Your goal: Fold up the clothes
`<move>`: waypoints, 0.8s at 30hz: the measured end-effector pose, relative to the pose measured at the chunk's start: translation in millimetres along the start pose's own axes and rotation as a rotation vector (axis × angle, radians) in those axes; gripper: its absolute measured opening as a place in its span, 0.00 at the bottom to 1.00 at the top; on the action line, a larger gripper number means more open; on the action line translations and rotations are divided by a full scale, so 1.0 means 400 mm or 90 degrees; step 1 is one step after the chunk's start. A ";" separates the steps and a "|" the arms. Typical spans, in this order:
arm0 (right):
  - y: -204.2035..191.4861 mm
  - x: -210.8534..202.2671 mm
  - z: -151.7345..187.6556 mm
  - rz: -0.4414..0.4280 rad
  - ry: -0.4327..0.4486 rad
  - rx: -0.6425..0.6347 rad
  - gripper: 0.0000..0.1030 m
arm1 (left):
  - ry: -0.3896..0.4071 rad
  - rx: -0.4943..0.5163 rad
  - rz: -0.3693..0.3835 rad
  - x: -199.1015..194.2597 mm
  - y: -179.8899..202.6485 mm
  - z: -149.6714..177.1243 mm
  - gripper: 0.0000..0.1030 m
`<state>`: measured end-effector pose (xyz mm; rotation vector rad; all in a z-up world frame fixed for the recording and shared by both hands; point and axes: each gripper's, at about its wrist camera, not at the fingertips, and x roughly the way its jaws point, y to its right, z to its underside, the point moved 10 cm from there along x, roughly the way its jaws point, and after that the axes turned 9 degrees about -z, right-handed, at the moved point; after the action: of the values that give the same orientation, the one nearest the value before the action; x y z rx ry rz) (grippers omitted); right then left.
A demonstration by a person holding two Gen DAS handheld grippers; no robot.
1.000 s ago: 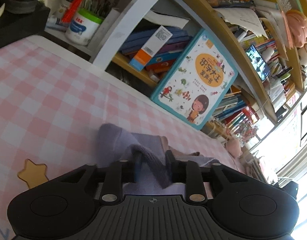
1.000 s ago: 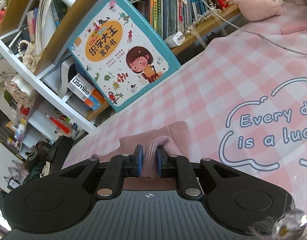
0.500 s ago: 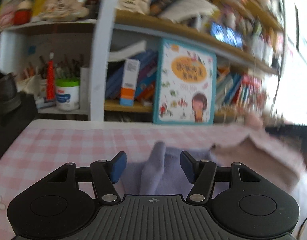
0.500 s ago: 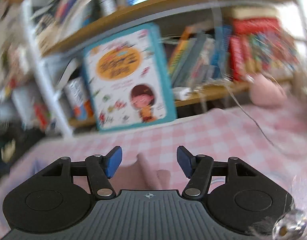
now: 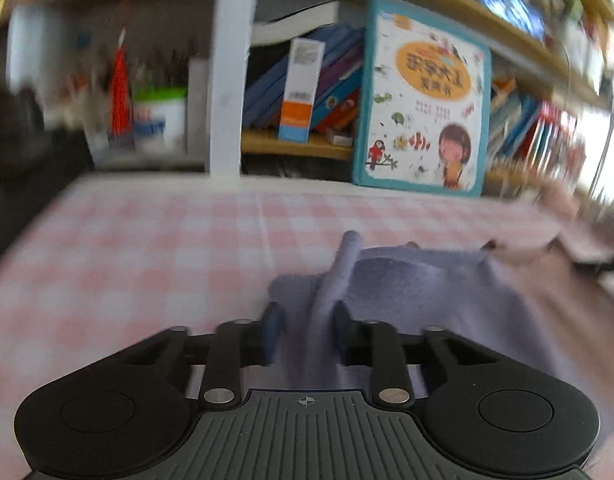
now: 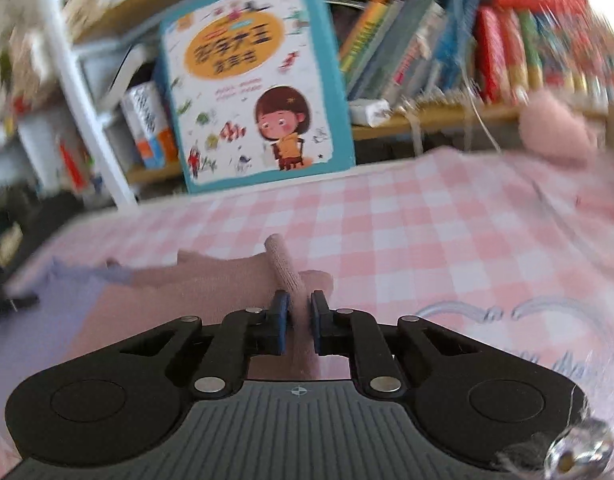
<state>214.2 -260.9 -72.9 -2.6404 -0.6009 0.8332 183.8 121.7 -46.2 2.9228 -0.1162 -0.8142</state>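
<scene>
The left gripper (image 5: pixel 305 330) sits low and level, its blue-padded jaws a moderate gap apart with a ridge of cloth between them, pads apparently not pressing it, while the right gripper (image 6: pixel 297 322), also low and pointing far, has its jaws pinched narrowly on fabric.

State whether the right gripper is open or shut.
Shut: the right gripper has a ridge of the pink garment pinched between its blue pads.

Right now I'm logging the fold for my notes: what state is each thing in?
Left tool: pads closing on a raised ridge of the lilac knit half.
Right tool: shut on a pink ridge.
Lilac-and-pink knit garment: lying on the checked cloth, pinched up at both ridges.
Teal-edged children's book: upright against the shelf.
</scene>
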 end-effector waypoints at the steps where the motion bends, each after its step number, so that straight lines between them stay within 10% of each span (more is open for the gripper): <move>1: 0.007 -0.002 0.001 -0.009 0.004 0.020 0.10 | 0.002 -0.023 0.013 -0.003 -0.009 -0.002 0.15; 8: 0.019 -0.021 -0.018 -0.057 0.036 0.096 0.07 | 0.009 -0.171 0.093 -0.023 -0.070 -0.012 0.12; 19: 0.028 -0.007 -0.008 -0.049 0.010 0.086 0.09 | -0.003 -0.133 0.034 0.017 -0.090 -0.023 0.40; 22: 0.007 -0.005 -0.032 -0.034 0.003 0.019 0.09 | -0.023 -0.088 0.022 0.049 -0.066 -0.032 0.33; 24: -0.002 0.003 -0.045 -0.022 -0.002 -0.019 0.09 | -0.042 -0.077 0.027 0.066 -0.055 -0.025 0.11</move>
<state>225.6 -262.5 -59.2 -2.6489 -0.6624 0.8250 212.6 141.7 -54.1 2.7728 -0.1295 -0.8783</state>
